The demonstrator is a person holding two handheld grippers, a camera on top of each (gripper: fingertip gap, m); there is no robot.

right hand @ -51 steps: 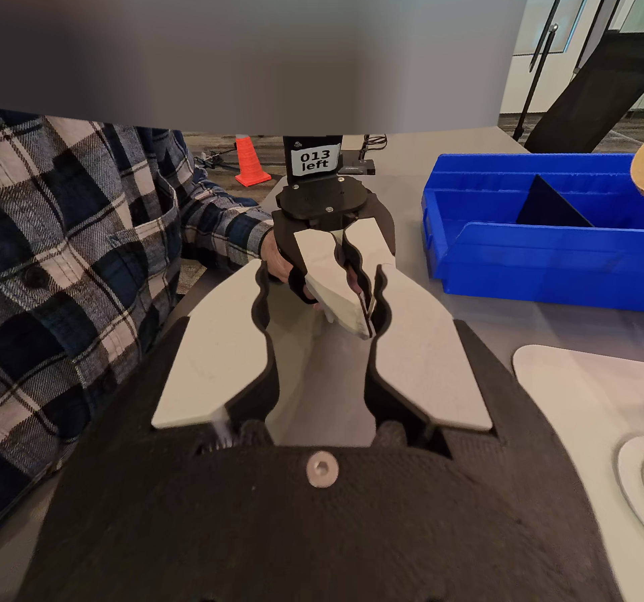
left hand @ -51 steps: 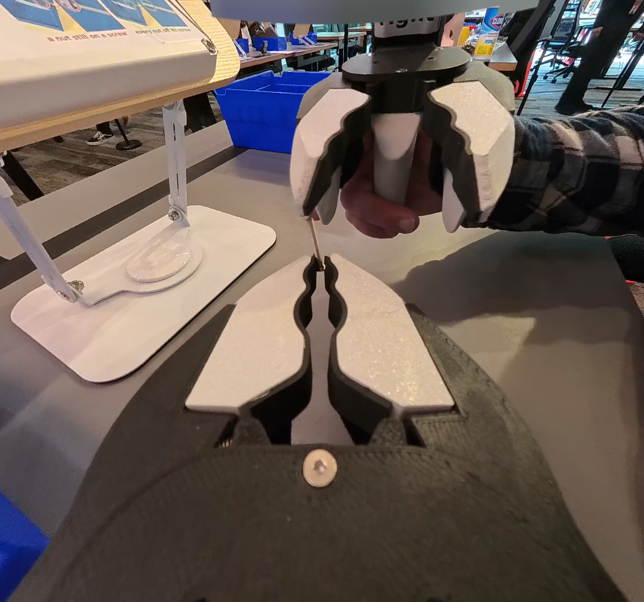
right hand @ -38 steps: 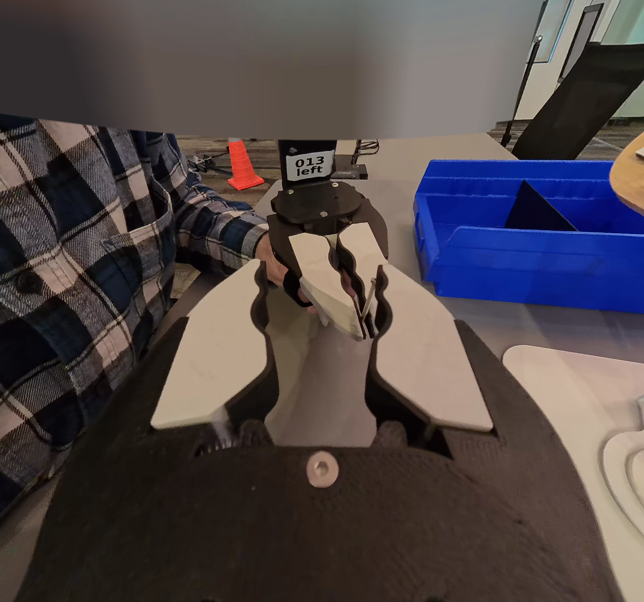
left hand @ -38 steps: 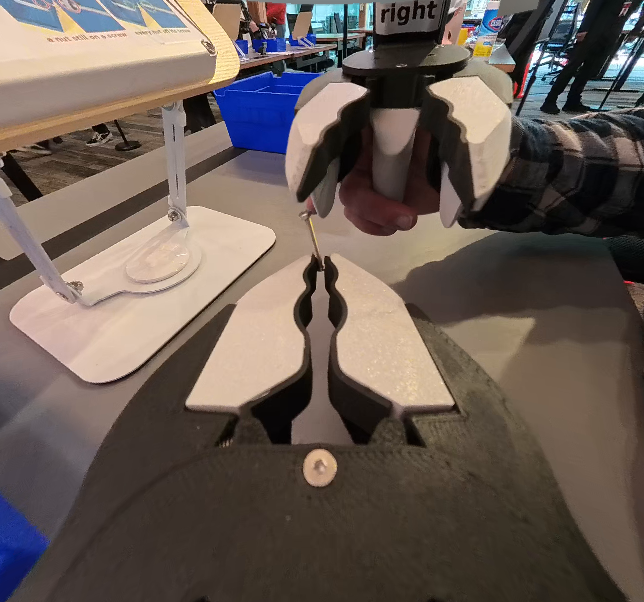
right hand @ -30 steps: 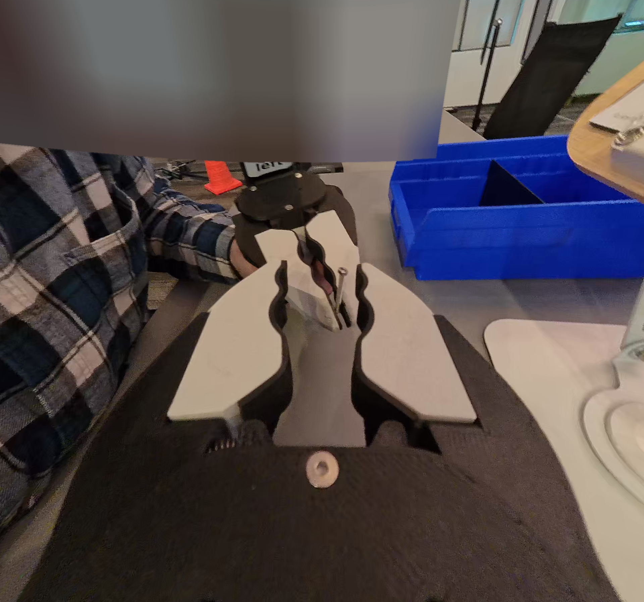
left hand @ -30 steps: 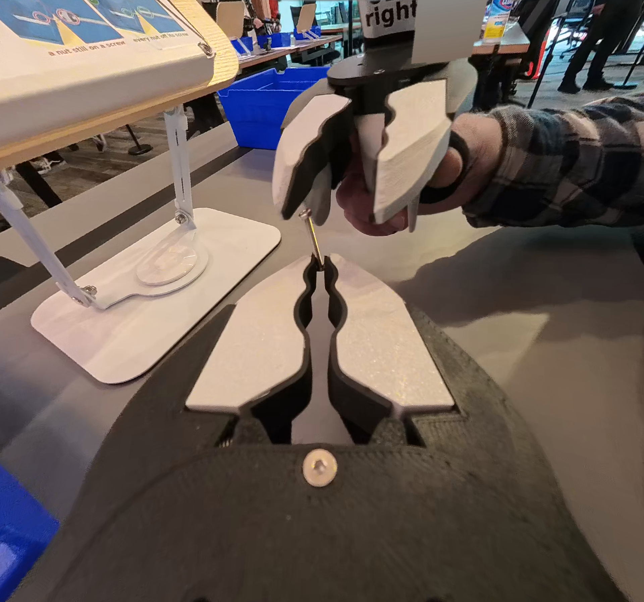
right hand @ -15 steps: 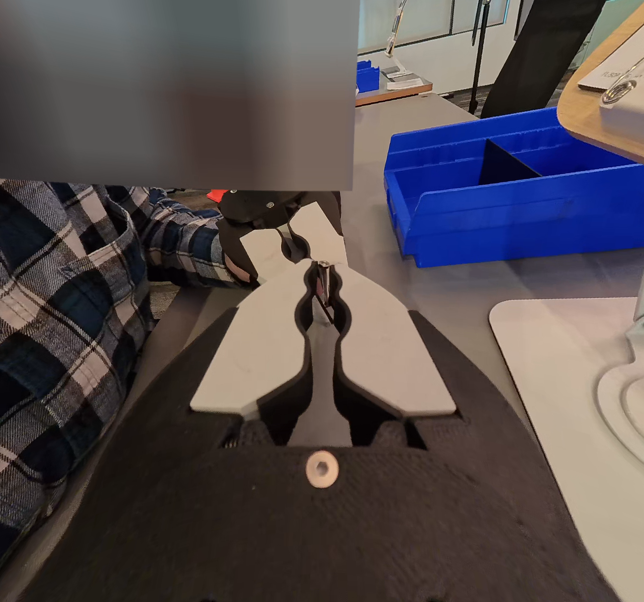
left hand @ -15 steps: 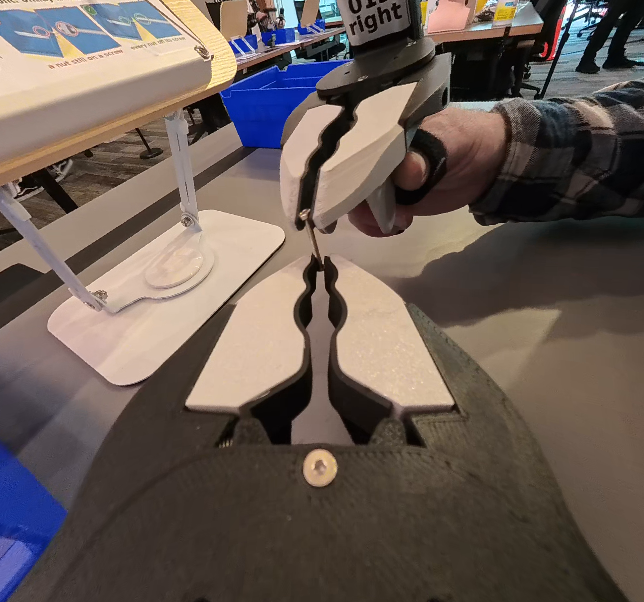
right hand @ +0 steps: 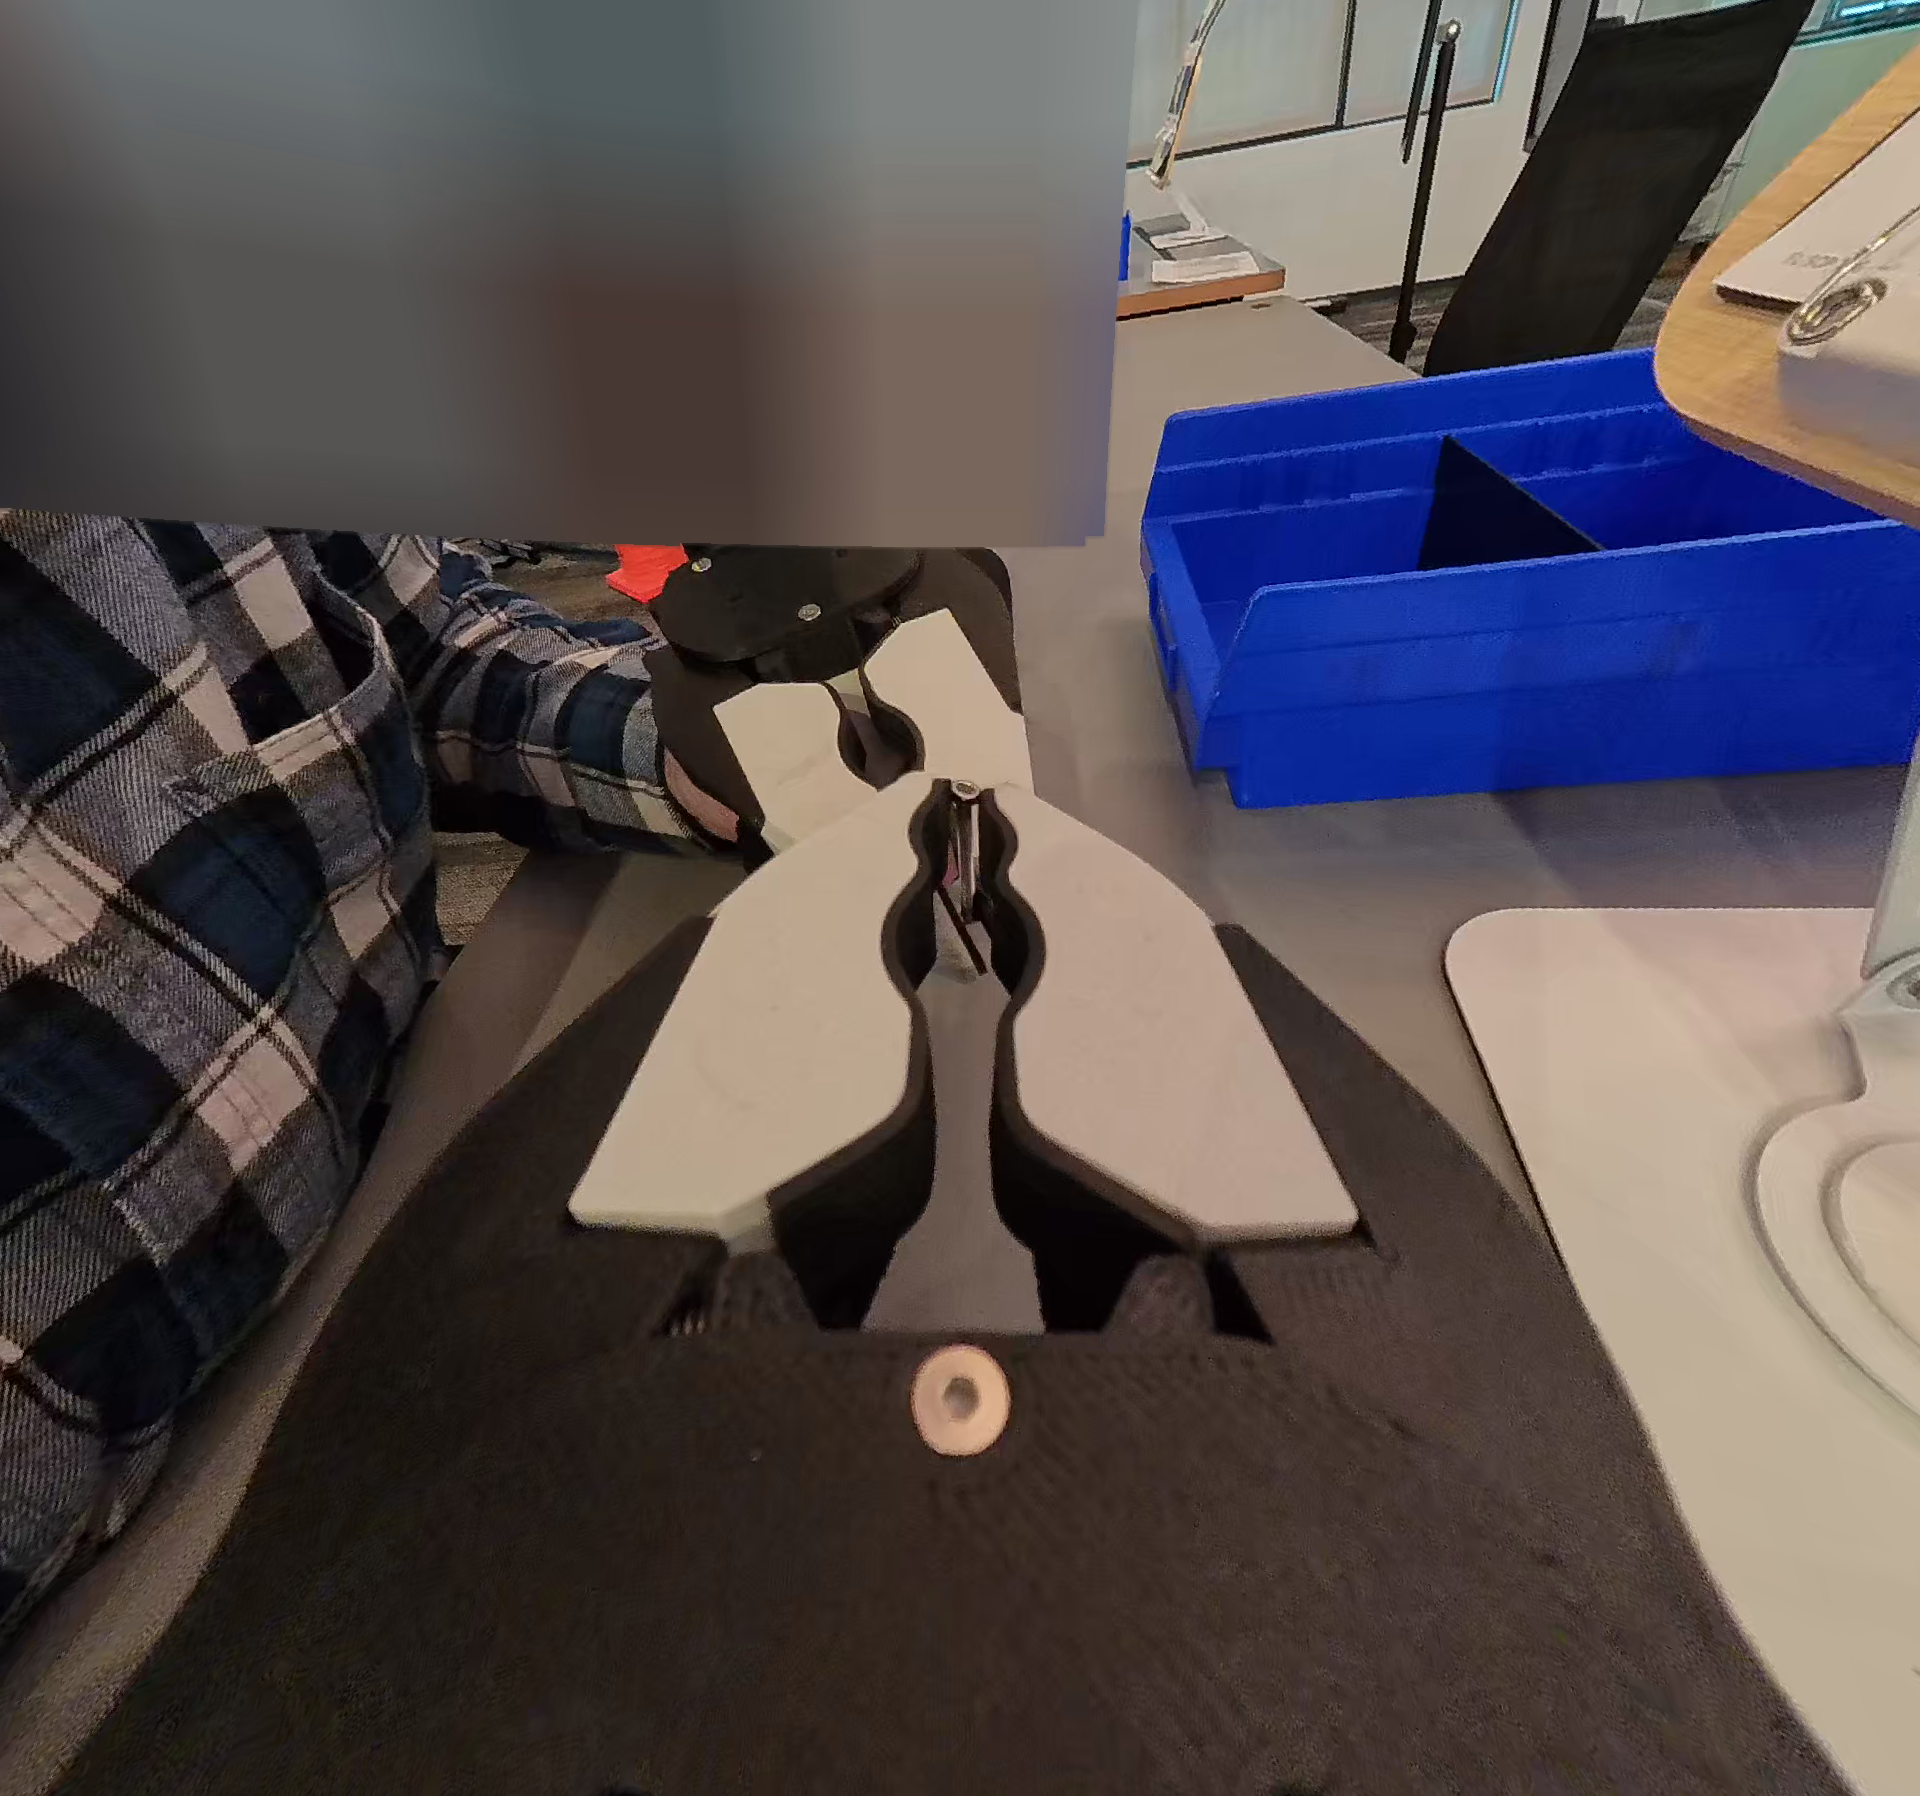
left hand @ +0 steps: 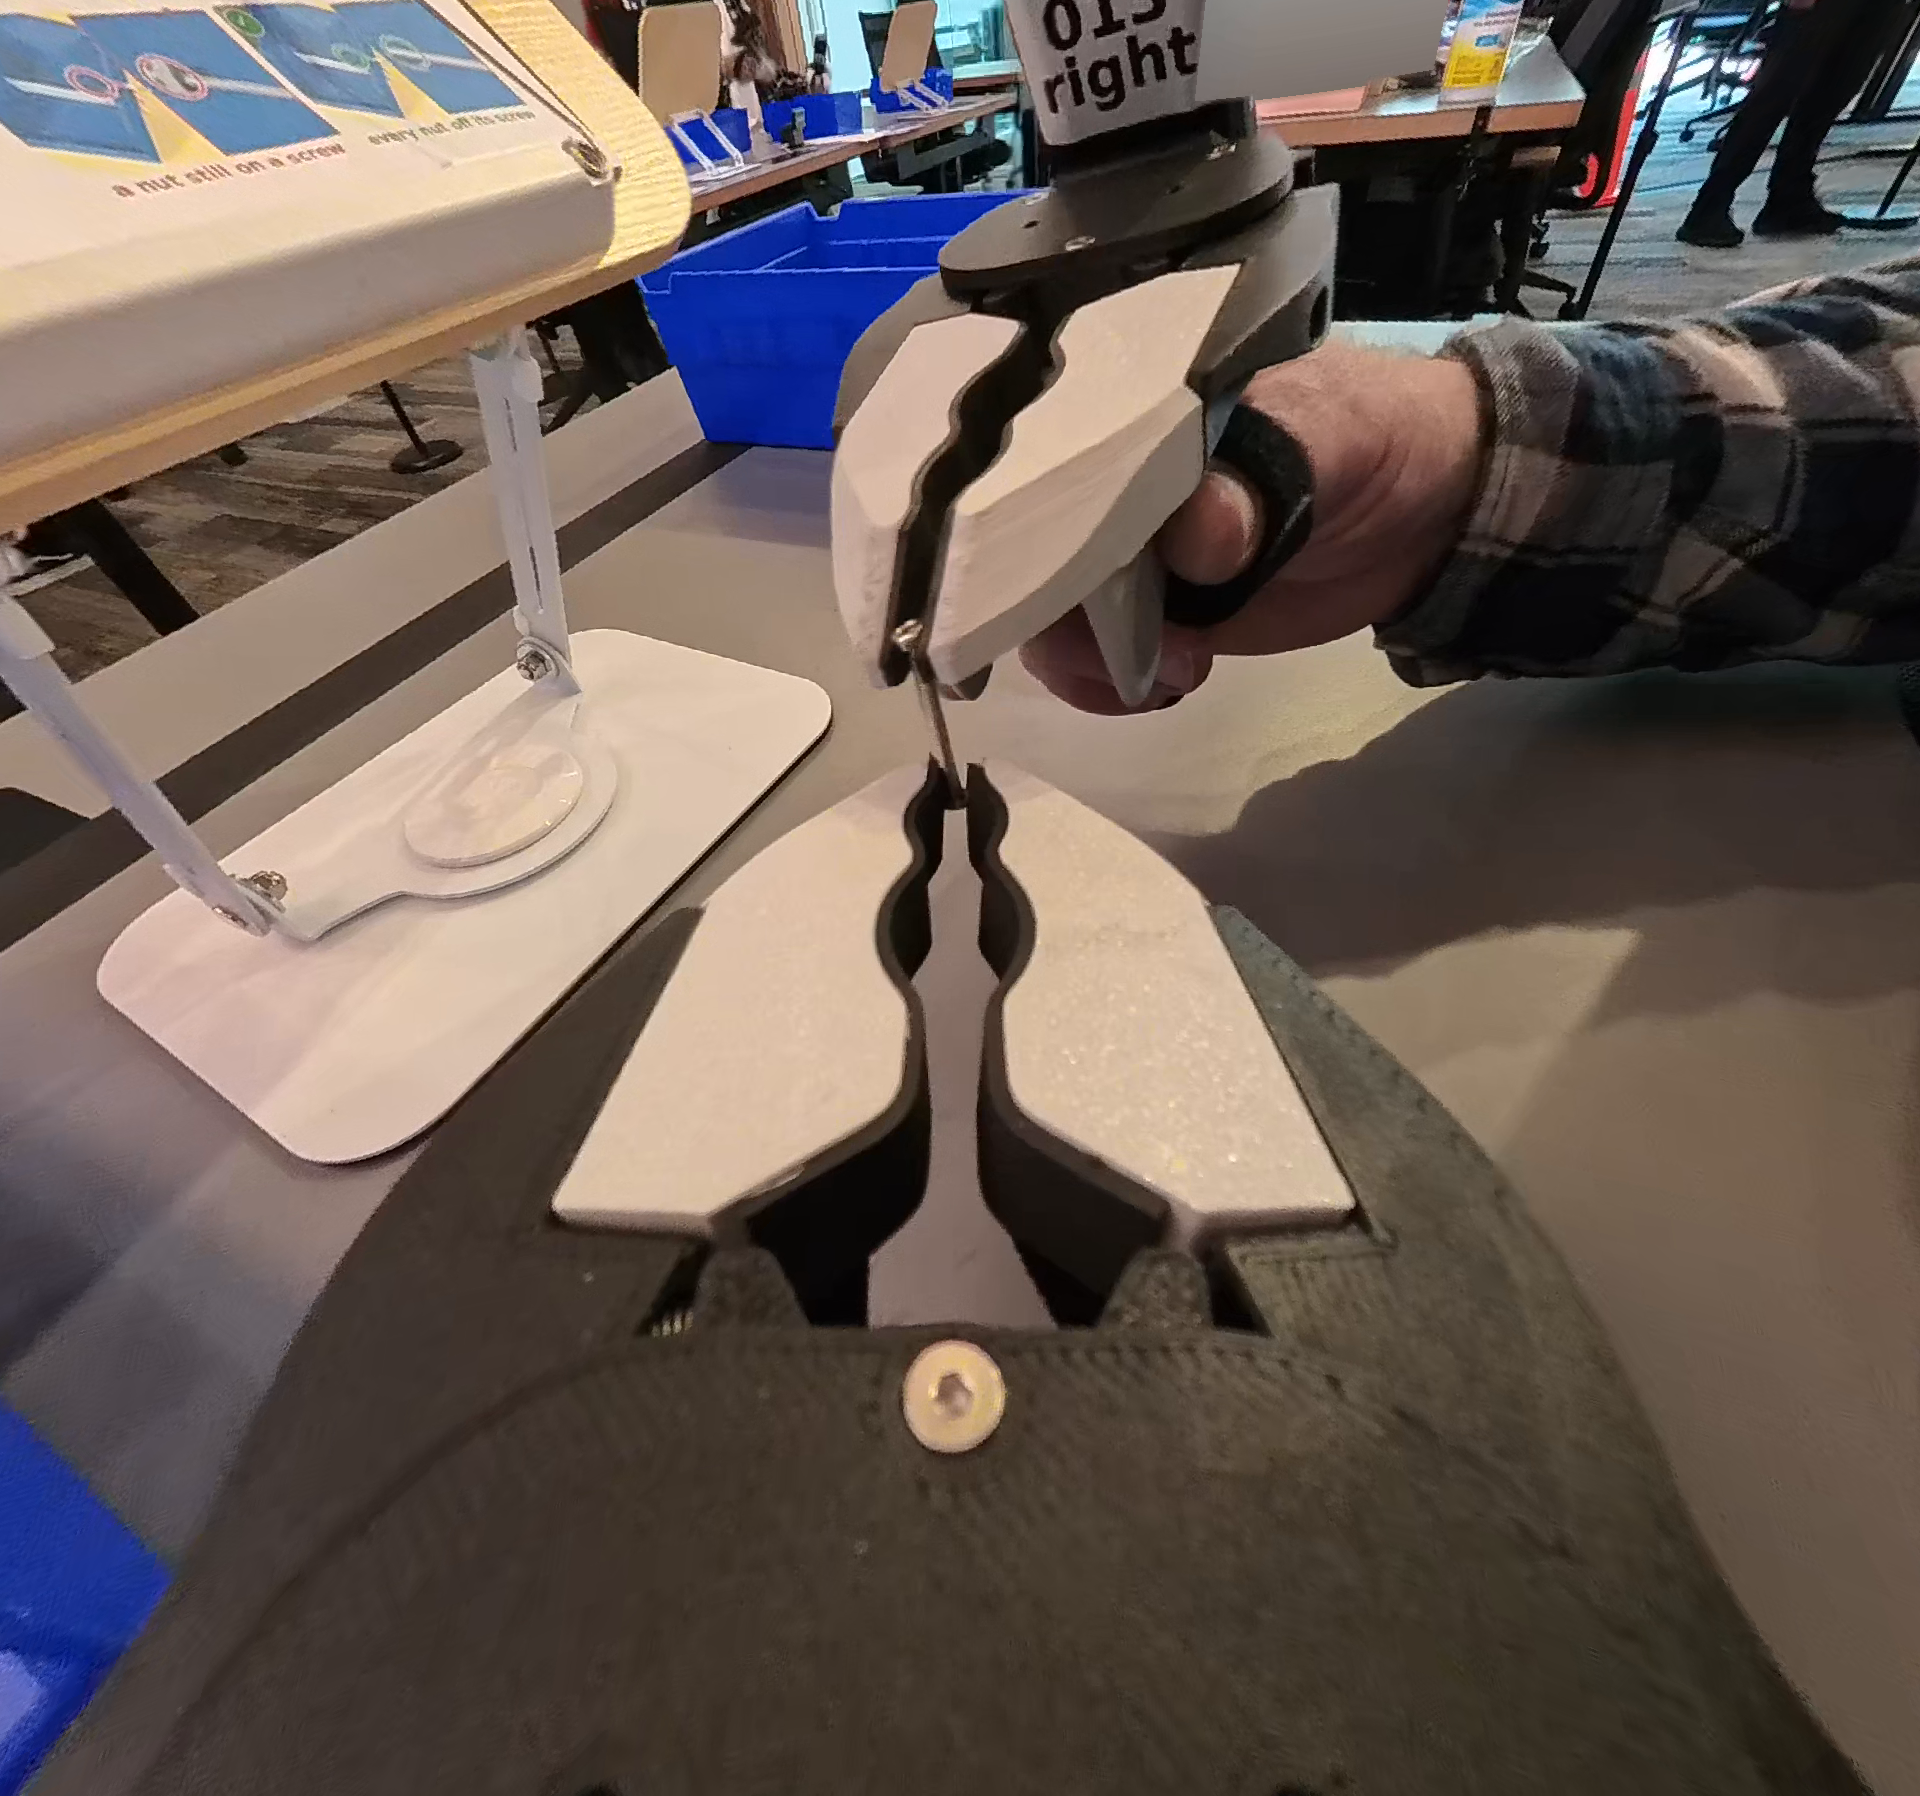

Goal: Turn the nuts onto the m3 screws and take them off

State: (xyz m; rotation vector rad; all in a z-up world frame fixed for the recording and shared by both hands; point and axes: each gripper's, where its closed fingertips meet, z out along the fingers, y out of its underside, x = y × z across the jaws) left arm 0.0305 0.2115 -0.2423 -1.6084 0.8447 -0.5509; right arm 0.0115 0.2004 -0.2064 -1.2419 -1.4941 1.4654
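Note:
A thin silver screw (left hand: 932, 713) stands almost upright above the grey table (left hand: 1455, 915). My left gripper (left hand: 954, 797) is shut on its lower end. My right gripper (left hand: 906, 653), held by a hand in a plaid sleeve (left hand: 1662, 479), comes from above and is shut on the screw's head end. In the right wrist view the screw (right hand: 967, 853) runs between the tips of my right gripper (right hand: 964, 792), with its head at the very tips. The left gripper (right hand: 831, 738) lies just behind and below, its tips hidden by my right fingers (right hand: 1122, 1019).
A blue divided bin (right hand: 1507, 666) stands on the table beyond the grippers and also shows in the left wrist view (left hand: 790, 323). A white stand base (left hand: 416, 915) carries a tilted wooden board with a printed sheet (left hand: 260, 84). People and desks are far behind. Only a small space, under 4 cm, lies between the two pairs of fingers.
My right gripper turned, came over the screw's head and shut on it; it was wide open before. My left gripper kept its hold on the screw's lower end.

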